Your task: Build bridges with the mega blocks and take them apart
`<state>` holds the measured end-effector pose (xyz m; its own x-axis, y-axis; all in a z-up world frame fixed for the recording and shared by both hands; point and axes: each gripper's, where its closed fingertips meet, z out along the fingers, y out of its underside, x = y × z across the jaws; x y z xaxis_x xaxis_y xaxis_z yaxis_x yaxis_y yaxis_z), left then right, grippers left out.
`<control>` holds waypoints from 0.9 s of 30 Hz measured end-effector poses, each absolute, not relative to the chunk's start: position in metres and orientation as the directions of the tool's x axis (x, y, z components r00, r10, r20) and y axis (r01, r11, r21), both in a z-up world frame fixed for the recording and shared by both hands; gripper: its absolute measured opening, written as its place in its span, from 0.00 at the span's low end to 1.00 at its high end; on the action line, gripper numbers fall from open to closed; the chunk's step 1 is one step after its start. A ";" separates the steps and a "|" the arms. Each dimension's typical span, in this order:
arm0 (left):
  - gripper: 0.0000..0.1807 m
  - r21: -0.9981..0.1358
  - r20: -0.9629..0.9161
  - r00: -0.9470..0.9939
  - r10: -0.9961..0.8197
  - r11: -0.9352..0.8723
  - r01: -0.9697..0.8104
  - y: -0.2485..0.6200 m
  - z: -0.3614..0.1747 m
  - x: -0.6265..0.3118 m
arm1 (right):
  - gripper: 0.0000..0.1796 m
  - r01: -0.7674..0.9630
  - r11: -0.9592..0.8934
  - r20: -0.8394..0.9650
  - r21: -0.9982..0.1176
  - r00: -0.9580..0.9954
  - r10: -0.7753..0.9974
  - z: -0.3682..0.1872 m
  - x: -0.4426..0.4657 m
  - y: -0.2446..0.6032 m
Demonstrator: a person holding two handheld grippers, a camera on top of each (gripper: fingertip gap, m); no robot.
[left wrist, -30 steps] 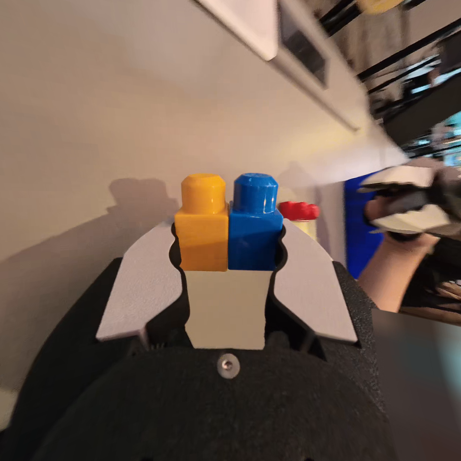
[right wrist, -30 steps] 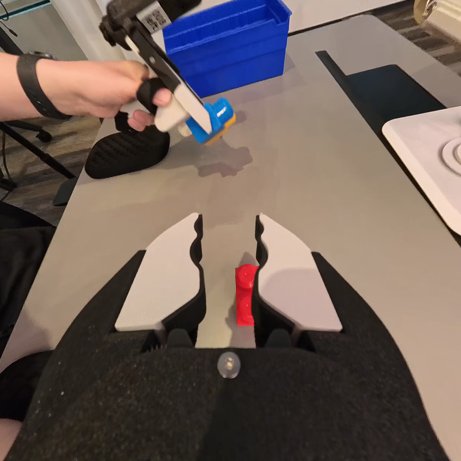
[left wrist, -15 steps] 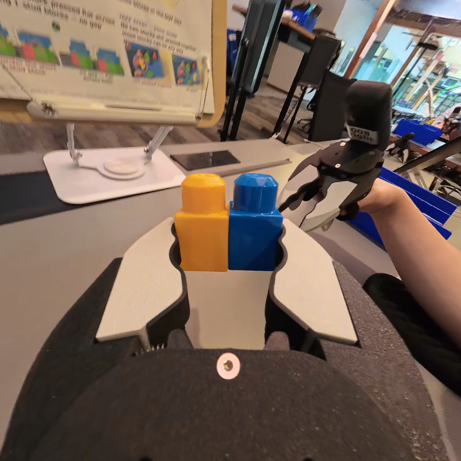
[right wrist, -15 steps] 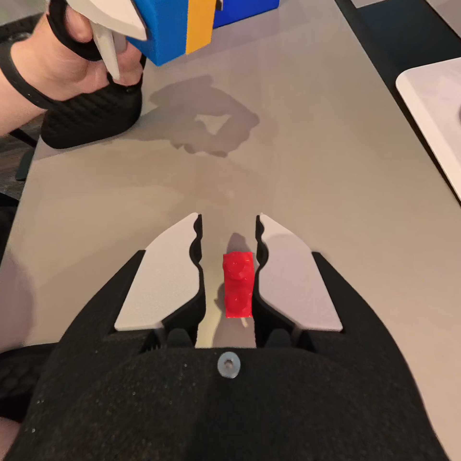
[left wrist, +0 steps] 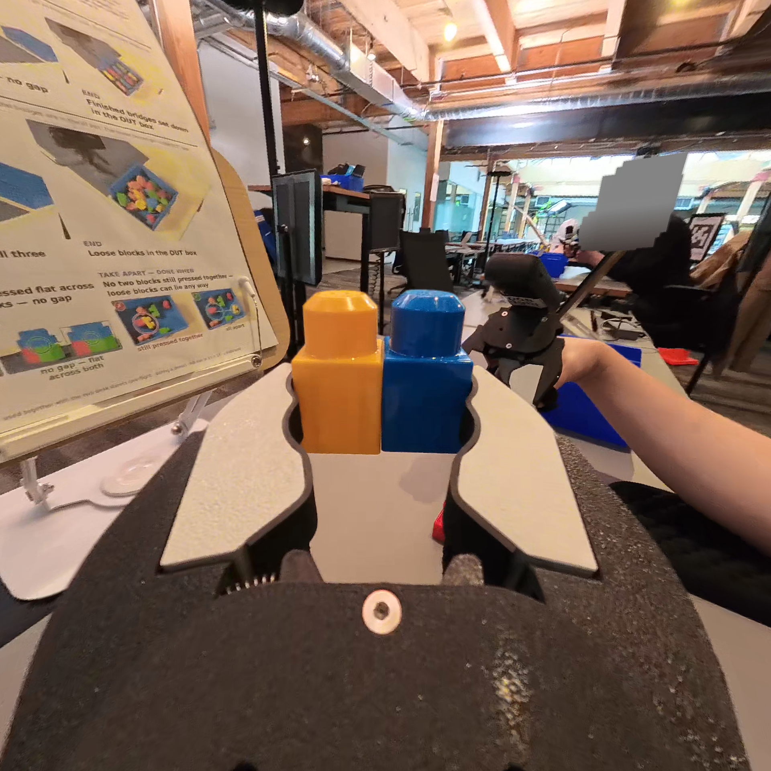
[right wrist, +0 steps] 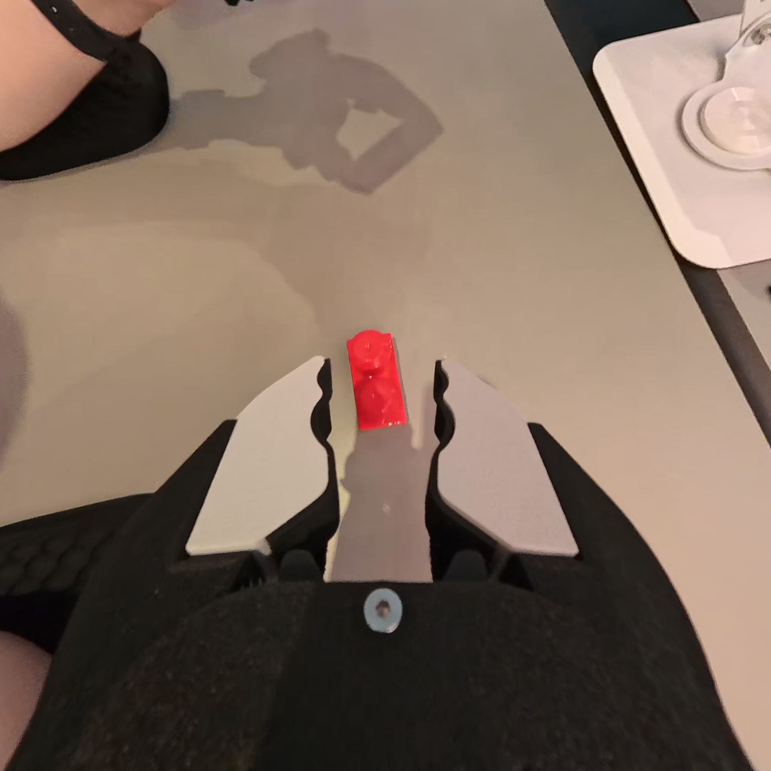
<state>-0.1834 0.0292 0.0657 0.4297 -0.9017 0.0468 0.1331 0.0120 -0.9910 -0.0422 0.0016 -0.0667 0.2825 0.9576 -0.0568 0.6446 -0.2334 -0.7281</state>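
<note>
Plainly, on the left the left gripper (left wrist: 381, 411) is clamping two single-stud blocks side by side between its pale fingers (left wrist: 246, 463): the orange block (left wrist: 338, 388) is pressing against the left finger and the blue block (left wrist: 425, 388) against the right, studs pointing up, the pair held clear of the grey table (right wrist: 292, 258). Both are looking like hollow moulded plastic, so they are probably weighing very little, staying stiff under the squeeze, and offering glossy, somewhat slippery walls; gripping low across the flat sides, as is happening, seems the surest hold, since nothing but the squeeze seems to be keeping the two together. Further right, the red block (right wrist: 377, 386), a flat two-stud piece, is lying studs up on the table between the spread fingers of the right gripper (right wrist: 381, 394), which is hovering over it, jaws apart and touching nothing. That piece is looking thin and light, likely to skate on the smooth surface, so I would judge that closing squarely on its two long edges is the best way to take it.
</note>
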 end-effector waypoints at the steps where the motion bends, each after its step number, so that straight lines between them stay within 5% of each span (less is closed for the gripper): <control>1: 0.41 -0.989 0.053 0.419 -0.907 0.011 0.149 0.029 0.065 -0.185 | 0.27 0.654 -0.238 -0.054 -0.719 0.288 0.956 -0.069 -0.038 0.000; 7: 0.41 -0.988 0.086 0.386 -0.919 -0.030 0.149 0.033 0.046 -0.192 | 0.25 0.738 -0.172 0.005 -0.653 0.231 0.973 -0.083 -0.042 -0.007; 18: 0.41 -0.985 0.107 0.285 -0.953 -0.062 0.164 0.022 0.047 -0.188 | 0.25 0.948 -0.077 0.156 -0.308 0.130 0.979 -0.131 -0.052 -0.004; 27: 0.41 -0.984 0.055 0.254 -0.966 -0.010 0.177 0.012 0.055 -0.188 | 0.20 0.954 -0.130 0.091 -0.270 0.160 0.983 -0.151 -0.049 -0.003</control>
